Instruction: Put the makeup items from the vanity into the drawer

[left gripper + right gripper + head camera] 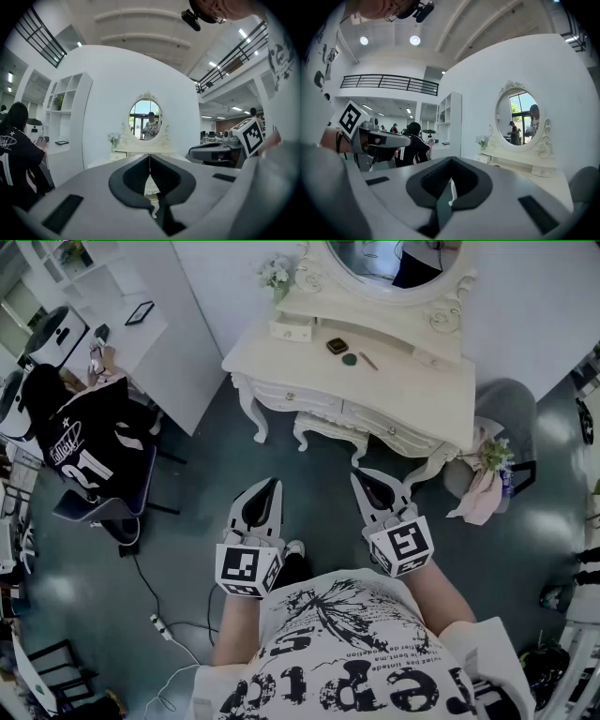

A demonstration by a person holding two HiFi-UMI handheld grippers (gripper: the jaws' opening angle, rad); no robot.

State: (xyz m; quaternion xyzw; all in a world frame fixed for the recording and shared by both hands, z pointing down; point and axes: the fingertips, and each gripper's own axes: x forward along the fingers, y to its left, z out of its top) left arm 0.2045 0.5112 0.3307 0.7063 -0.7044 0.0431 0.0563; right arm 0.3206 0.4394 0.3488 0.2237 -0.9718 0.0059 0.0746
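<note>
Head view: makeup items [336, 346] (compacts, perhaps) sit well beyond left gripper [275, 484] and right gripper [358, 476], both closed.

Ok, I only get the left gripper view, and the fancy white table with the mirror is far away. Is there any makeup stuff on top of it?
Observer: Yes. The head view looks down on the cream carved vanity top, and three small things lie near its middle: a dark square compact, a round dark pot and a thin brown stick.
Operator: And is my other tool holding something?
Observer: No. The right gripper view shows the right tool with its jaws together and nothing between them.
</note>
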